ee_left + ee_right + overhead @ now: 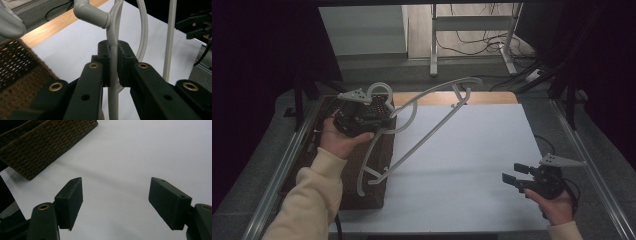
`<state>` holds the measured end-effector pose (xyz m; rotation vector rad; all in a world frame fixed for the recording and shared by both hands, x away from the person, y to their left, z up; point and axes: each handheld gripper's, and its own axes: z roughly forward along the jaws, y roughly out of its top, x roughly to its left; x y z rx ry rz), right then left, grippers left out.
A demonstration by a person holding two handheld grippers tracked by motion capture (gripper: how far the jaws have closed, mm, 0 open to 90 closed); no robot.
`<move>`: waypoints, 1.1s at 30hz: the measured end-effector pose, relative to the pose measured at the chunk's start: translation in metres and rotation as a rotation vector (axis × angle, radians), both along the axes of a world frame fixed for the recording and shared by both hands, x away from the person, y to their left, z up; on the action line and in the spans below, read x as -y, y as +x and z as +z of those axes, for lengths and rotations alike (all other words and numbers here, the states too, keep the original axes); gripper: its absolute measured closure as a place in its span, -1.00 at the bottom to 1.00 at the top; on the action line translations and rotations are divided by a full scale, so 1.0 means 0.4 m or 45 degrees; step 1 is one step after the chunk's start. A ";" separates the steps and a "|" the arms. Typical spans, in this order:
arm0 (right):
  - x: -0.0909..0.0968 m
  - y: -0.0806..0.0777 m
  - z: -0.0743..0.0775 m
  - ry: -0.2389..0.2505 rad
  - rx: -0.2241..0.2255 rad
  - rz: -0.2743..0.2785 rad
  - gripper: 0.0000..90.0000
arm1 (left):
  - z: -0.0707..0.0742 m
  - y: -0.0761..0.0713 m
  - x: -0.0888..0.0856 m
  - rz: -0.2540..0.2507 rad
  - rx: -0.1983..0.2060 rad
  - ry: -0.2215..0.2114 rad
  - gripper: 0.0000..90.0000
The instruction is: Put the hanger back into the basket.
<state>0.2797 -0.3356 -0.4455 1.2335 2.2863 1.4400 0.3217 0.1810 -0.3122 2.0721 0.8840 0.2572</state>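
A grey plastic clothes hanger (427,132) hangs tilted in the air over the left part of the table. Its hook end is near my left gripper (387,119). In the left gripper view the jaws (113,53) are shut on a thin rod of the hanger (95,15), just below its curved joint. My right gripper (512,172) hovers low over the white table top at the front right. It stands open (115,195) with nothing between its fingers and shows far off as a dark shape (197,23) in the left gripper view.
A brown woven basket (372,197) sits along the table's left side, under the hanger's lower end, and appears as weave (17,72) and a corner (37,147) in the gripper views. The white table top (472,150) has a wooden strip (492,97) along its far edge.
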 end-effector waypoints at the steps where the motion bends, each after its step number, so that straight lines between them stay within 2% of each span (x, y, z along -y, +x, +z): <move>1: 0.000 0.000 0.000 -0.003 -0.003 0.001 -0.39 | -0.001 0.001 -0.006 0.004 -0.001 0.001 0.83; 8: 0.000 0.000 -0.001 -0.008 -0.011 -0.002 -0.39 | 0.002 0.005 -0.059 0.029 -0.013 -0.023 0.83; 11: 0.000 0.002 -0.002 -0.014 -0.011 -0.006 -0.39 | 0.005 0.009 -0.086 0.050 -0.014 -0.003 0.83; 24: -0.002 0.004 -0.005 -0.020 -0.016 -0.010 -0.39 | -0.002 0.037 -0.241 0.238 -0.007 0.087 0.83; 28: -0.002 0.007 -0.007 -0.026 -0.015 -0.011 -0.39 | -0.021 0.042 -0.284 0.306 -0.003 0.116 0.83; 33: -0.003 0.006 -0.008 -0.031 -0.022 -0.011 -0.39 | -0.070 0.049 -0.326 0.354 -0.028 0.169 0.83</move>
